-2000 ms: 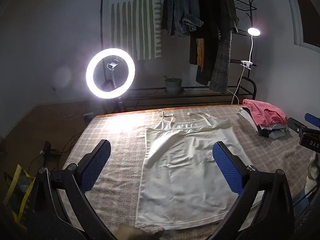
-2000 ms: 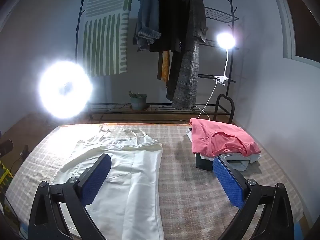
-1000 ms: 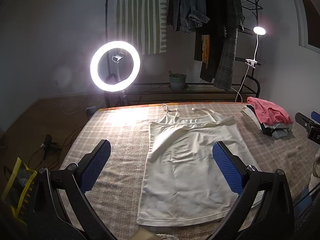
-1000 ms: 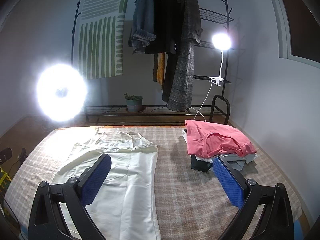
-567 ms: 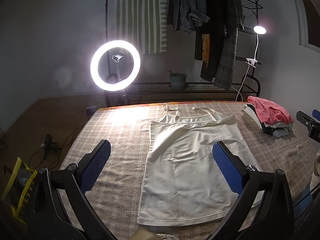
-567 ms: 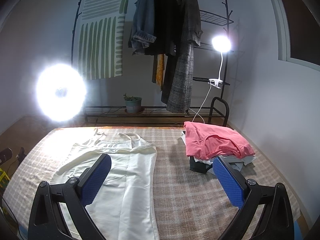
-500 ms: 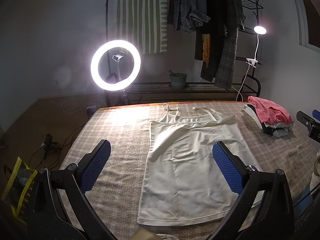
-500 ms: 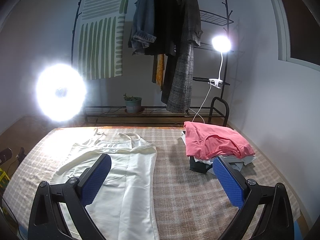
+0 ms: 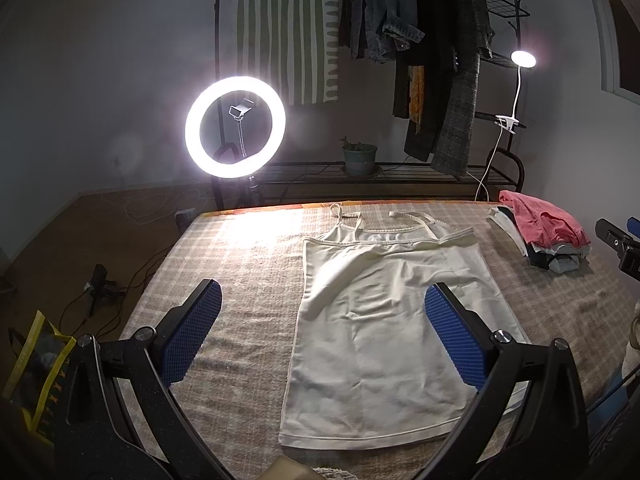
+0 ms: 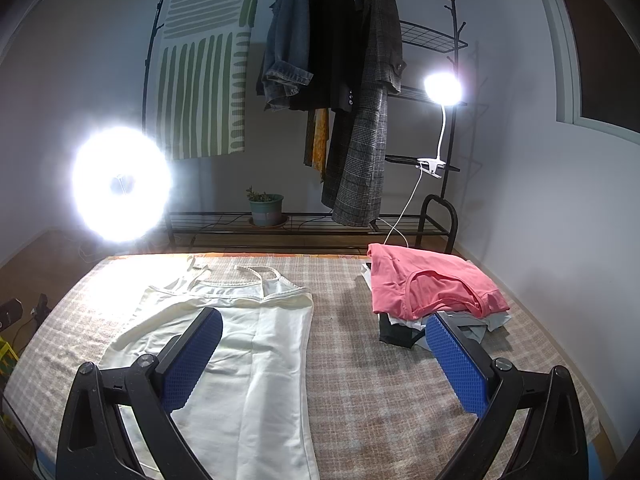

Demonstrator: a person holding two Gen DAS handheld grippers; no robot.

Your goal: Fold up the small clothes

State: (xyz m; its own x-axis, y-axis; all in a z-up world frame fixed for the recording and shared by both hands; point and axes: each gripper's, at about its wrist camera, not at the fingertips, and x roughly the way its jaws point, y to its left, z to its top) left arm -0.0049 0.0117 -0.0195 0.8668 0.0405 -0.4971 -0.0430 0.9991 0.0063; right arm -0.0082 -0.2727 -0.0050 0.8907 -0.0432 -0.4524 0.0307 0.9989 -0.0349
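A white strappy top (image 9: 384,320) lies flat and unfolded on the checked tablecloth (image 9: 248,264), straps toward the far edge, hem toward me. My left gripper (image 9: 322,332) hovers open above its near left part, holding nothing. The right wrist view shows the same white top (image 10: 256,344) at the left. My right gripper (image 10: 324,360) is open and empty above the cloth between the top and a pile of folded clothes (image 10: 432,292) with a pink garment on it. The other gripper's body (image 9: 618,246) peeks in at the left wrist view's right edge.
The folded pile (image 9: 540,232) sits at the table's far right corner. A lit ring light (image 9: 235,127) stands beyond the far left edge. A clothes rack (image 10: 344,92) with hanging coats, a clip lamp (image 10: 442,88) and a potted plant (image 10: 266,208) stand behind.
Both grippers drew back and rose slightly over the two seconds, so the top sits a bit farther off. In the last half second nothing visibly moved. Both stayed open.
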